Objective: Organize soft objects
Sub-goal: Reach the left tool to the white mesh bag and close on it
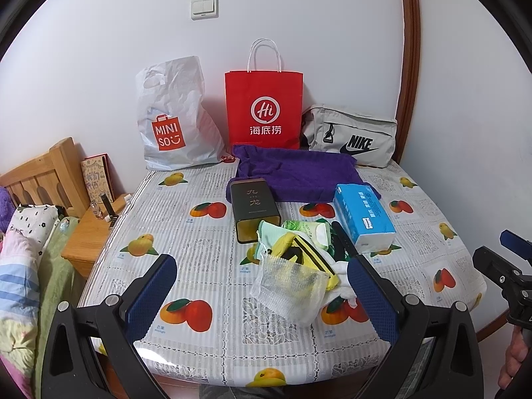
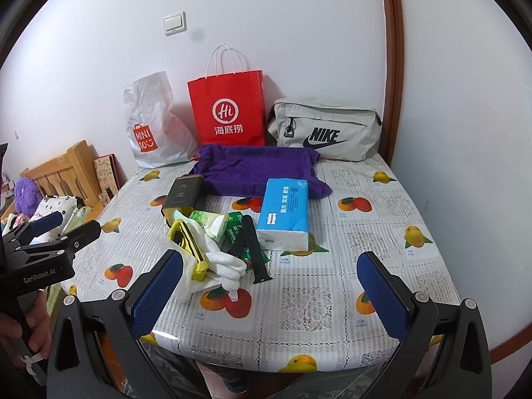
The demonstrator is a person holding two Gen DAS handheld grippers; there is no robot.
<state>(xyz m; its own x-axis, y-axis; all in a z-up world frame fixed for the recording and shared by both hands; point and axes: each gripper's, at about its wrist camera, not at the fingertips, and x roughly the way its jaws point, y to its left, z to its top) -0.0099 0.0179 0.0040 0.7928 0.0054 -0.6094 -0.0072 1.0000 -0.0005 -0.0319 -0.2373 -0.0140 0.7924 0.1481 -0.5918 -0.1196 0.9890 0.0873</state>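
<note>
A heap of small things lies mid-table: a white mesh pouch (image 1: pixel 288 287), a yellow case (image 1: pixel 301 252) (image 2: pixel 188 242), white gloves (image 2: pixel 222 259), green wet-wipe packs (image 1: pixel 314 231) (image 2: pixel 212 221) and a black watch strap (image 2: pixel 254 249). A purple towel (image 1: pixel 296 173) (image 2: pixel 257 168) is spread behind them. A blue tissue pack (image 1: pixel 364 216) (image 2: pixel 286 212) lies to the right. My left gripper (image 1: pixel 262 291) is open, its fingers either side of the mesh pouch. My right gripper (image 2: pixel 271 286) is open over bare tablecloth, right of the heap.
A dark tin (image 1: pixel 254 207) (image 2: pixel 184 194) lies beside the heap. Against the wall stand a white plastic bag (image 1: pixel 173 116), a red paper bag (image 1: pixel 264 106) and a grey Nike bag (image 1: pixel 352 136). A bed and wooden nightstand (image 1: pixel 88 232) are to the left.
</note>
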